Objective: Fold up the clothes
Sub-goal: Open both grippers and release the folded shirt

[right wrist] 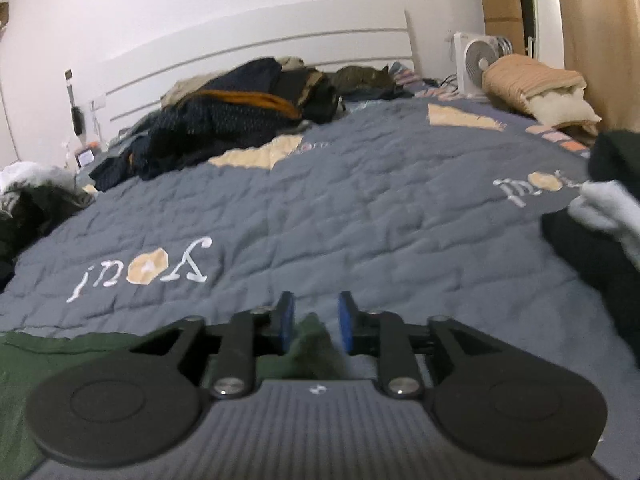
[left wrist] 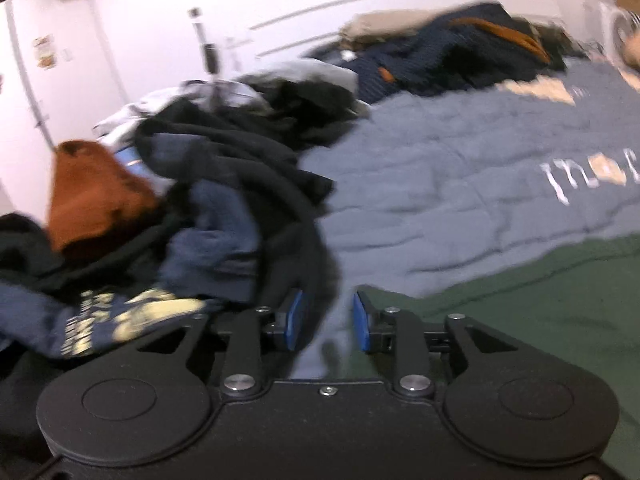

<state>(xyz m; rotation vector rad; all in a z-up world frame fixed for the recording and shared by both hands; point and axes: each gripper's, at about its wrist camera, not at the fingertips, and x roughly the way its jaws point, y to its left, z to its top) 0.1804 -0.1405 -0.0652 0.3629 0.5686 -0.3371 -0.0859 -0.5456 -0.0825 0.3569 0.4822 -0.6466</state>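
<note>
I have both claws low over the bed, whose quilted grey-blue bedspread (right wrist: 360,184) carries cream patches and white lettering. The left claw (left wrist: 326,322) stands with its blue pads parted by a moderate gap and nothing pinched between them; just ahead of its right finger lies the edge of the flat dark green garment (left wrist: 540,300), spread across the near part of the bed. The right claw (right wrist: 314,322) is parted about as far, and a raised fold of that same green cloth (right wrist: 316,344) sits in the gap, though the pads do not look to be pressing it, so I judge it loose. Beside my left claw is a tangled heap of dark, navy and rust-orange clothes (left wrist: 208,200); a black sleeve from it hangs close to the left finger. The risk I see is on that side: closing there could catch the stray black sleeve along with, or instead of, the green edge, and drag the heap onto the spread garment. On the right, a shallow pinch on that small ridge could slip free and leave the cloth rumpled. The left view is motion-blurred, so edge positions there are uncertain.
</note>
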